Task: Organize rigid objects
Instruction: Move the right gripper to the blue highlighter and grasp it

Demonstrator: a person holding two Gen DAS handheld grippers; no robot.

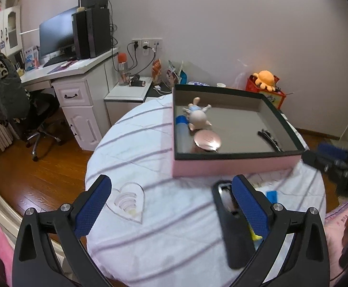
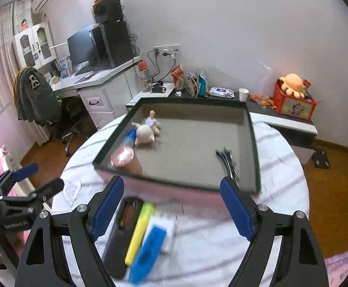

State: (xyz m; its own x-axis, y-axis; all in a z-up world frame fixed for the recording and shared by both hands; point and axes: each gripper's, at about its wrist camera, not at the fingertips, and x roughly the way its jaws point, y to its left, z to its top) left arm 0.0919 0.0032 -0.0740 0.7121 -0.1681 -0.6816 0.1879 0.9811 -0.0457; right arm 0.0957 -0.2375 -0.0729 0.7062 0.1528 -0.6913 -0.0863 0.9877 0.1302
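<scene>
A pink box (image 1: pixel 233 165) with dark rim stands on the round white table; it also shows in the right wrist view (image 2: pixel 174 191). In it lie a small doll (image 1: pixel 197 117), a blue-capped tube (image 1: pixel 181 129), a round pink mirror (image 1: pixel 207 140) and a black hair clip (image 1: pixel 269 140). My left gripper (image 1: pixel 171 203) is open above the table, a clear heart-shaped piece (image 1: pixel 128 202) between its fingers and a black case (image 1: pixel 231 224) by its right finger. My right gripper (image 2: pixel 174 208) is open over the black case (image 2: pixel 120 234), a yellow highlighter (image 2: pixel 139 232) and a blue item (image 2: pixel 147 253).
A white desk (image 1: pixel 78 71) with monitor and a black chair (image 1: pixel 30 110) stand far left. A low side table (image 2: pixel 281 119) with a red box and orange plush (image 2: pixel 292 83) is behind the table. Wood floor surrounds the table.
</scene>
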